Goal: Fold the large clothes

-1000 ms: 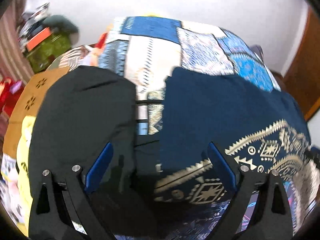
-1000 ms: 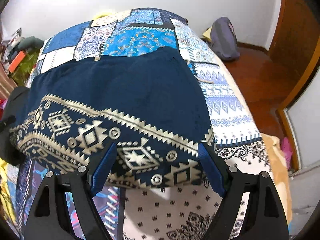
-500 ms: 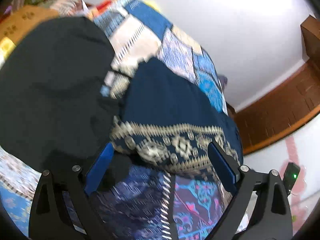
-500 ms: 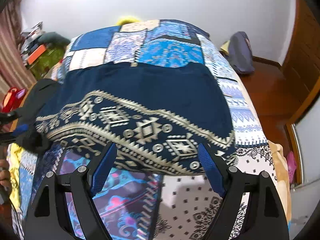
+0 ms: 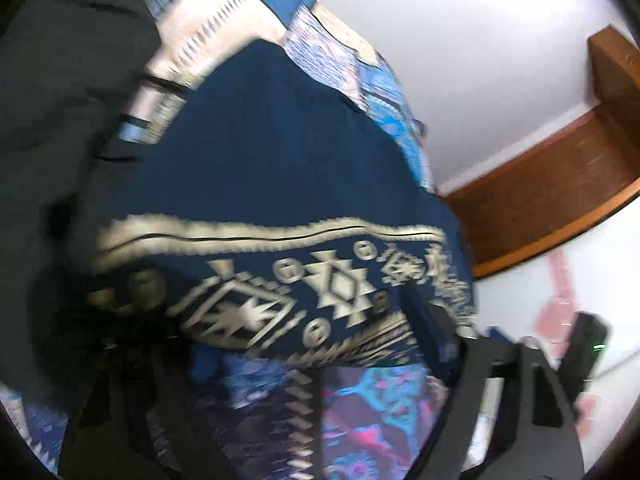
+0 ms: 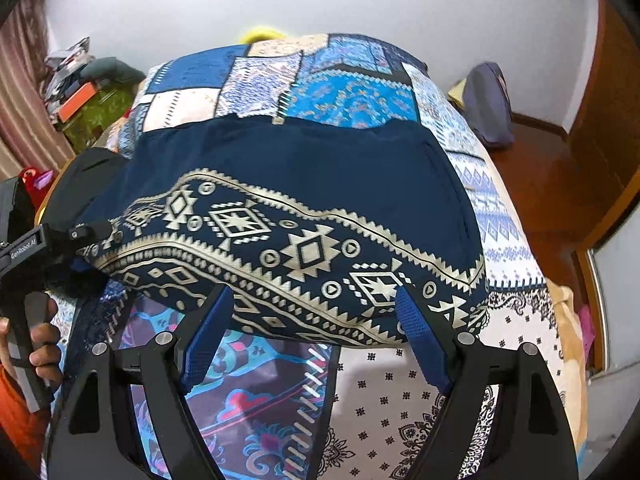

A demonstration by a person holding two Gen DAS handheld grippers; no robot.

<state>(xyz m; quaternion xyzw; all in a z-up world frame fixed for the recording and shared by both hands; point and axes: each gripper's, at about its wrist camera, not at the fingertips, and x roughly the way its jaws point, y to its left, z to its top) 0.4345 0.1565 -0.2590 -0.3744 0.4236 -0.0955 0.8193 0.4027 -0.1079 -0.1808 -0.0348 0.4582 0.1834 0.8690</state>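
Right gripper (image 6: 312,328) angled downward, black arms spread, blue-padded jaws standing wide apart with nothing pressed between them. Left gripper (image 6: 86,240) seen from the side at the left edge of the right wrist view, jaws closing, tips at the near left corner of the navy patterned garment (image 6: 304,200); contact unclear. Left hand (image 6: 38,344) wrapped around the grey handle below, fingers curled, an orange sleeve (image 6: 16,412) beneath.
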